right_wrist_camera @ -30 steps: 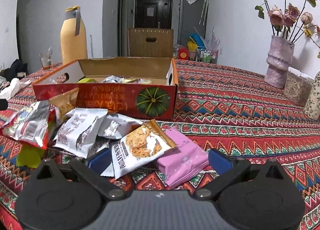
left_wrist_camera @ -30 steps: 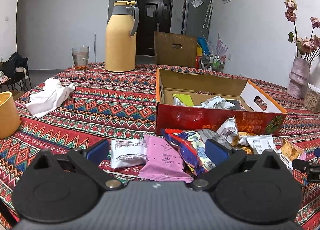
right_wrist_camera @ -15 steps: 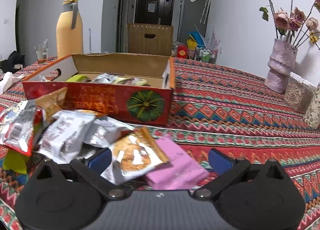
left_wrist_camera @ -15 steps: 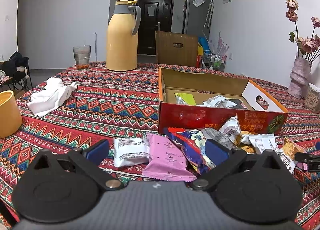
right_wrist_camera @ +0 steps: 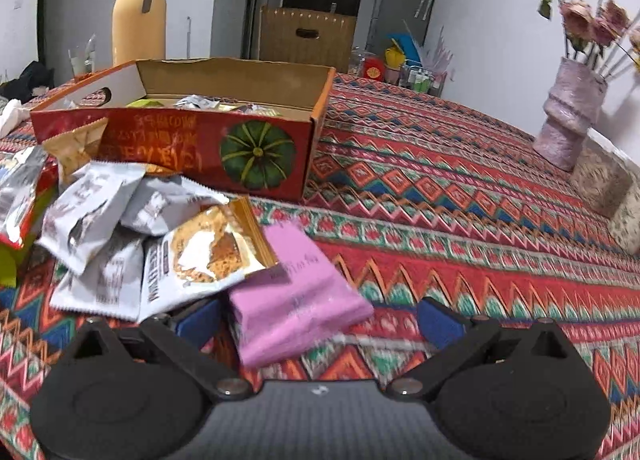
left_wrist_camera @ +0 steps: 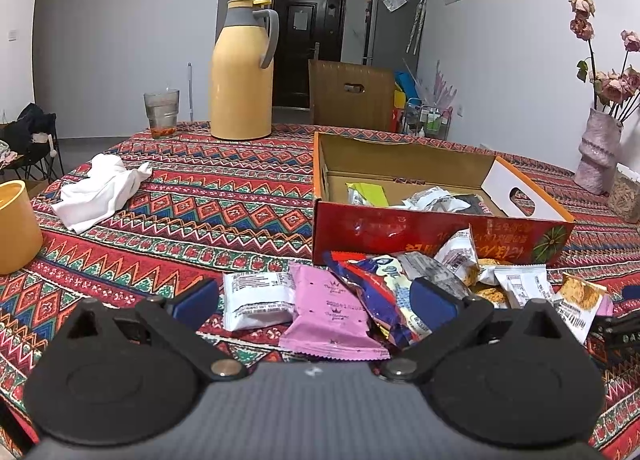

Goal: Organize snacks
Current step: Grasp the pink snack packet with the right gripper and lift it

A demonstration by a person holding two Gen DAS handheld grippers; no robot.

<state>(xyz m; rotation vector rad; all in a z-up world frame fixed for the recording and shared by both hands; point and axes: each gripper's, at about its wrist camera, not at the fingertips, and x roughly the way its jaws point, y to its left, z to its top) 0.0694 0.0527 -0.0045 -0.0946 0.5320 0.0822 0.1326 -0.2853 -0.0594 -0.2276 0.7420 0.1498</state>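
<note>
Both grippers [left_wrist_camera: 314, 302] [right_wrist_camera: 318, 316] gape wide, gripping nothing.

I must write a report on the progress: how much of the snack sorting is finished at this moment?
Only a start. A few packets, a green one among them, already lie in the red cardboard box. Nothing is in hand: left gripper and right gripper are both open. The pile in front of the box remains, including two pink packets and the cookie packet.

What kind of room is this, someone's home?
Most likely a lived-in home, a dining or living area: a table under a patterned cloth with a yellow thermos jug, a fridge beside the dark entrance door.
</note>
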